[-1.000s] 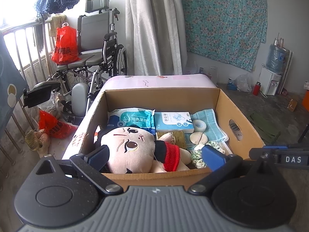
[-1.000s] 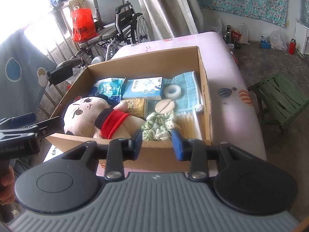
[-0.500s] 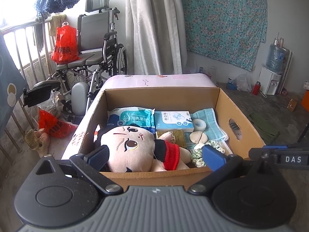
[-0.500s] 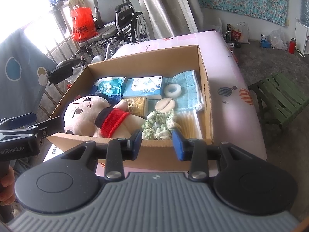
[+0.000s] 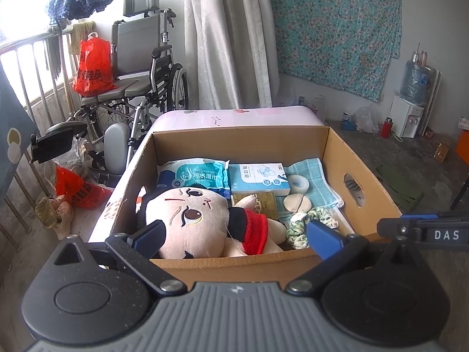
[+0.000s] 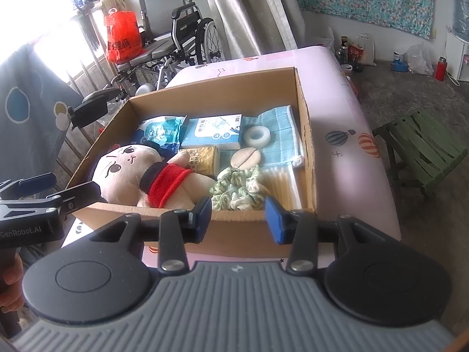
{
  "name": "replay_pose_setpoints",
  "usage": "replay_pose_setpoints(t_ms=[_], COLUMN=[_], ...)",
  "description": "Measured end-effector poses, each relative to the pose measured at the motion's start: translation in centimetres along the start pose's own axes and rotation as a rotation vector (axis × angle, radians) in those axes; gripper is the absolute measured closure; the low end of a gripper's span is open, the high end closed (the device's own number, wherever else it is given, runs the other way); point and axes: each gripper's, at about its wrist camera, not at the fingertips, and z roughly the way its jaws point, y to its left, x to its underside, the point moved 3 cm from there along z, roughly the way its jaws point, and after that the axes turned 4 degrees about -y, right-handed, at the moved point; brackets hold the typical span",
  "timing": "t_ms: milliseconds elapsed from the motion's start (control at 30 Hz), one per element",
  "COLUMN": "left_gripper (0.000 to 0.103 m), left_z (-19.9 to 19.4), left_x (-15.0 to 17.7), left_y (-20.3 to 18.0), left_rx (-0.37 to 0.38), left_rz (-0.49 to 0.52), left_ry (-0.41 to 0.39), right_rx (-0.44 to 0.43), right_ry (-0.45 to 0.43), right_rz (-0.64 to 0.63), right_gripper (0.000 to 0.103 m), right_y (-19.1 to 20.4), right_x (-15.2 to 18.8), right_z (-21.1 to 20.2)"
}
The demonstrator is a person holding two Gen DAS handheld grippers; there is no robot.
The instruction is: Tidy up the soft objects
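Right wrist: right gripper (image 6: 238, 215) opening, empty; box wall (image 6: 228, 231) hides scrunchie (image 6: 239, 189) bottom

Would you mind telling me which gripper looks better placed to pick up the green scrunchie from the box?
Probably the right. The right gripper sits at the box's near wall with the green scrunchie directly ahead, its empty jaws opening. The left gripper faces mainly the plush doll.

Before my blue-padded claw, a brown cardboard box (image 6: 304, 135) sits on a pink balloon-printed tabletop (image 6: 351, 146), holding a cream plush doll (image 6: 132, 173) banded red and black, a green-and-white floral scrunchie (image 6: 237, 187), a pale-blue checked towel (image 6: 275, 129).
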Motion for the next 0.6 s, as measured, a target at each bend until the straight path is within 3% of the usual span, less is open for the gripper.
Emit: replay_pose_setpoints(t_ms=[600], left_gripper=[0.0], left_z=[0.49], left_x=[-0.13], left_y=[-0.05], left_rx=[0.004], left_rz=[0.001], left_ry=[0.008], right_rx=[-0.003], right_ry=[0.0], right_rz=[-0.003], right_gripper=[0.061], right_y=[0.1], right_x=[-0.17], right_z=[0.24])
